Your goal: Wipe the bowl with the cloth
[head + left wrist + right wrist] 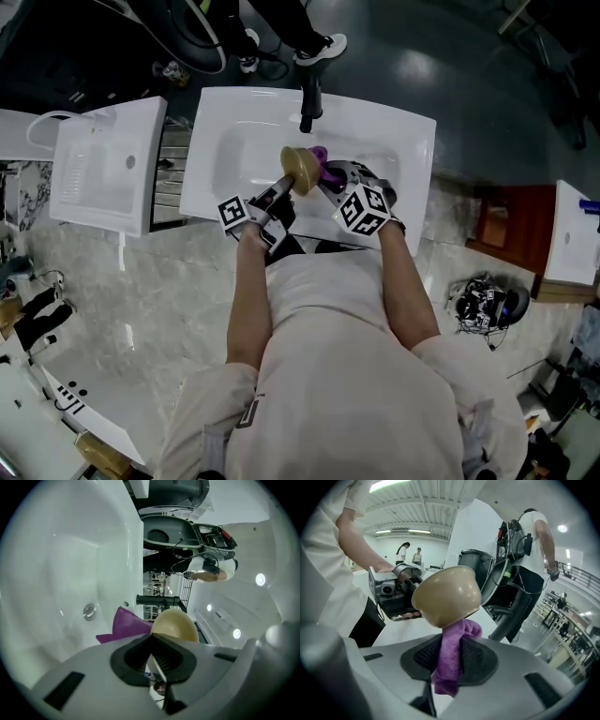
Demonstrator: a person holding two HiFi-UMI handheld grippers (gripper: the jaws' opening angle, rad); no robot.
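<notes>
Right gripper [449, 663]: jaws clamped on the purple cloth [457, 632], whose bunched top touches the tan bowl [446, 599] from below.
Left gripper [157, 660]: jaws pinched on the bowl's rim wall, holding it tipped above the white sink [230, 141].
Bowl handling: probably light, rigid and smooth, likely slippery; the rim is the surest hold.
Cloth handling: soft and limp; grip mid-fold, leaving a wad free.

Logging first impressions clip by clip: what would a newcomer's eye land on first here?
A tan bowl hangs over the white sink, its rim pinched by the left gripper. From the other side, the right gripper clamps a purple cloth that touches the bowl's outside.
</notes>
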